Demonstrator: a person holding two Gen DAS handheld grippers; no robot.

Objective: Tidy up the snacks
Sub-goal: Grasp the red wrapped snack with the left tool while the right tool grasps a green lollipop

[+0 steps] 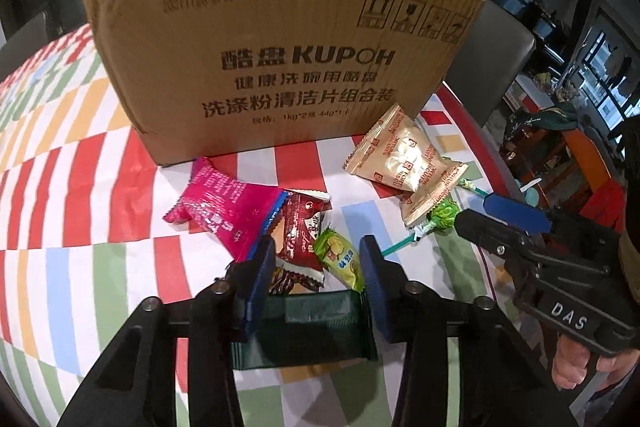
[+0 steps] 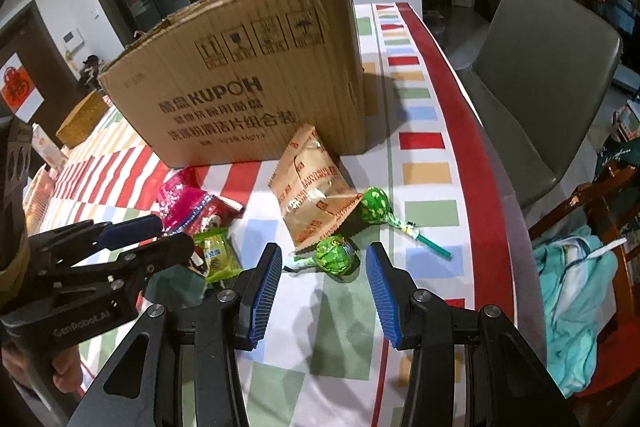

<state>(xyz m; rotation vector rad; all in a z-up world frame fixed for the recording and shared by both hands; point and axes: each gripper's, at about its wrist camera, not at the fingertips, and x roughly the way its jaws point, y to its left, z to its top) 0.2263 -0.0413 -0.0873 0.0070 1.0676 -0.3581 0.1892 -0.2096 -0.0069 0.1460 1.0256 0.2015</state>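
Observation:
A brown cardboard box (image 1: 276, 59) stands on the checked tablecloth, also in the right wrist view (image 2: 248, 95). Before it lie a pink packet (image 1: 220, 207), a dark red chocolate packet (image 1: 298, 231), a yellow-green candy (image 1: 340, 259), gold packets (image 1: 404, 155) and green lollipops (image 2: 336, 255). My left gripper (image 1: 316, 267) is open, its pads either side of the red packet and yellow-green candy, above a dark green packet (image 1: 308, 327). My right gripper (image 2: 322, 281) is open just before one lollipop; a second lollipop (image 2: 376, 205) lies beyond.
A grey chair (image 2: 536, 79) stands past the table's red-bordered right edge (image 2: 472, 147). A small woven box (image 2: 80, 119) sits at the far left. Clothes lie on a wooden chair (image 2: 576, 291) to the right.

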